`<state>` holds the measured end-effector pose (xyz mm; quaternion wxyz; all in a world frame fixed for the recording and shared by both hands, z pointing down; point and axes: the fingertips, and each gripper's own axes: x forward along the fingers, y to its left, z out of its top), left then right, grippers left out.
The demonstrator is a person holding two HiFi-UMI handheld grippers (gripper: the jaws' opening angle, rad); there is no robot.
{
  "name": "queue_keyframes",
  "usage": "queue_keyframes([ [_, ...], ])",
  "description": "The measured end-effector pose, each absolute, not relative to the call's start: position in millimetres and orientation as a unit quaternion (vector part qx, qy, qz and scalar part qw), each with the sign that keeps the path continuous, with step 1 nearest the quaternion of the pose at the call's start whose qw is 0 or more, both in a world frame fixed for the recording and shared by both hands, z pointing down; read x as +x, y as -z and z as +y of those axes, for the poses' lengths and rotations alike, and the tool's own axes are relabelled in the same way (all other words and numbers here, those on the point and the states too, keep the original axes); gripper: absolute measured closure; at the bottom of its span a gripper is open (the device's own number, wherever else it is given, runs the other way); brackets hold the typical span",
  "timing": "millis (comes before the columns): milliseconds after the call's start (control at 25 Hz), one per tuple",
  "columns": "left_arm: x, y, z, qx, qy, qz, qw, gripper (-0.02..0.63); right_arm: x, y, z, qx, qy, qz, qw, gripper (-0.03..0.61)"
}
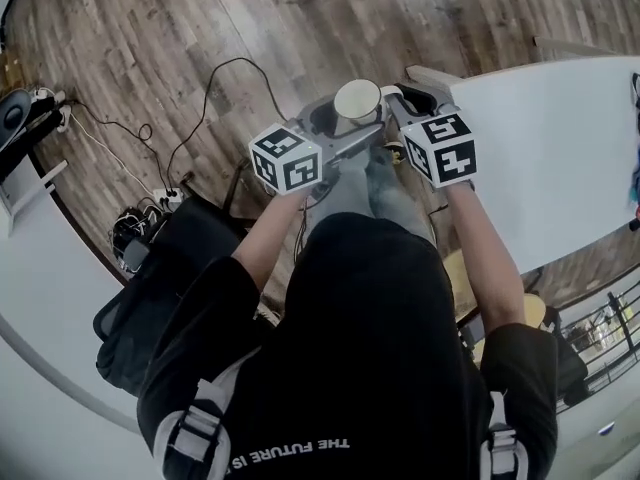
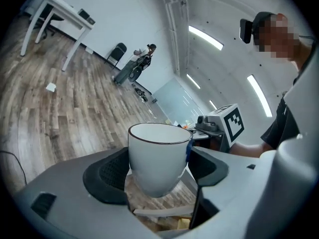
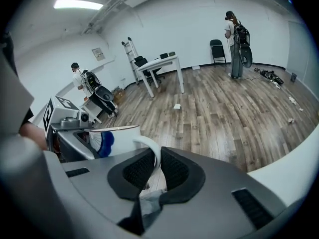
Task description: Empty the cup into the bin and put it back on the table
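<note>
White mug (image 1: 357, 100), dark-rimmed, held upright: left claw (image 2: 159, 168) clamps its body, right claw (image 3: 155, 169) pinches its handle (image 3: 150, 151). Black shirt (image 1: 360, 368) reads "THE FUTURE IS".

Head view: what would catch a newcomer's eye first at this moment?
A white cup is held upright in the air, just left of the white table, with both grippers on it. The left gripper clamps the cup's body, while the right gripper pinches its handle.
</note>
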<state>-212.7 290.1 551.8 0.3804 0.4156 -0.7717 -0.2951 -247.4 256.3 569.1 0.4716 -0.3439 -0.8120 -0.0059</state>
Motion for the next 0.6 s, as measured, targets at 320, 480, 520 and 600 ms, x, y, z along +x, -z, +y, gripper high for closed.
queue_keyframes([
  [320,-201,-589,299,0.387,0.34,-0.754,0.409,0.25,-233,-610,266,-0.346,0.008,-0.777,0.526,0.528],
  [480,-201,-617,301,0.387,0.338,-0.753,0.412,0.25,-232,-639,267,-0.346,0.0,-0.775,0.529,0.528],
  [520,-198,-625,302,0.386,0.335,-0.754,0.412,0.25,-229,-647,268,-0.347,-0.002,-0.776,0.528,0.528],
  [600,-197,-634,304,0.384,0.333,-0.756,0.412,0.251,-228,-656,270,-0.348,-0.005,-0.777,0.525,0.528],
])
